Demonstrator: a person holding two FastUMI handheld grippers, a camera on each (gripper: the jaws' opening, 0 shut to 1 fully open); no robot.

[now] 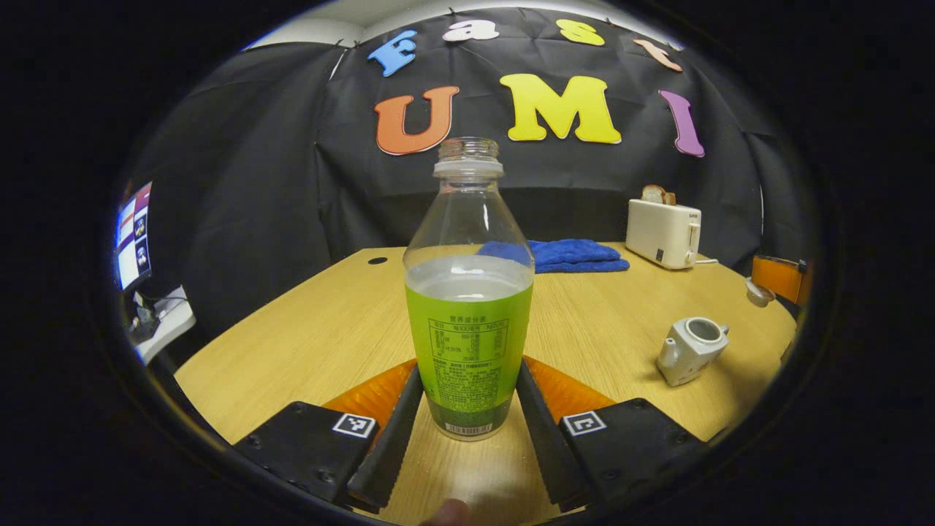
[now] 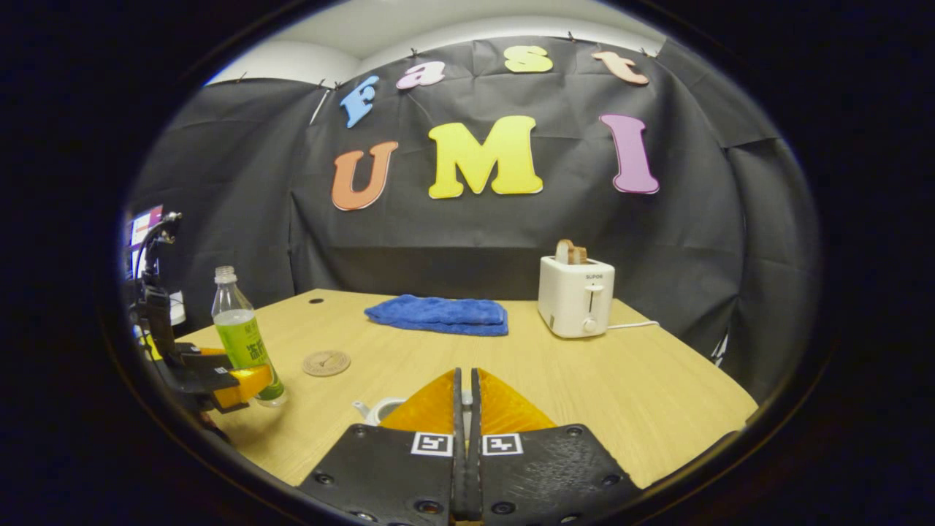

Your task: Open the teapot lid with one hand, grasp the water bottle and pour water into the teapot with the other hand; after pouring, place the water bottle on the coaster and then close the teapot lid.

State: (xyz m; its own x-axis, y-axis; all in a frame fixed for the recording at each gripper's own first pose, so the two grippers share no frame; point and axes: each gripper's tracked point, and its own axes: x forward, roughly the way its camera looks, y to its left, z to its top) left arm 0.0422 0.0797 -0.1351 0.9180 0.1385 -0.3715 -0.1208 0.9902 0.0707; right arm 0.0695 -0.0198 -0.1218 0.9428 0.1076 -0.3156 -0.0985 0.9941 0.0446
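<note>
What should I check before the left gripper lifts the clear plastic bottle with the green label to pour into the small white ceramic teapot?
1. Clear plastic bottle with green label uncapped: ok, its mouth is open.
2. Left gripper fingers meet both sides of the bottle, low on the label: ok; firmness cannot tell.
3. Small white ceramic teapot open: ok, its top is uncovered.
4. Small white lid held away from the teapot at the right gripper: ok.
5. Round brown coaster free for the bottle: ok.
6. Light wooden table between bottle and teapot: ok, nothing stands there.
</note>
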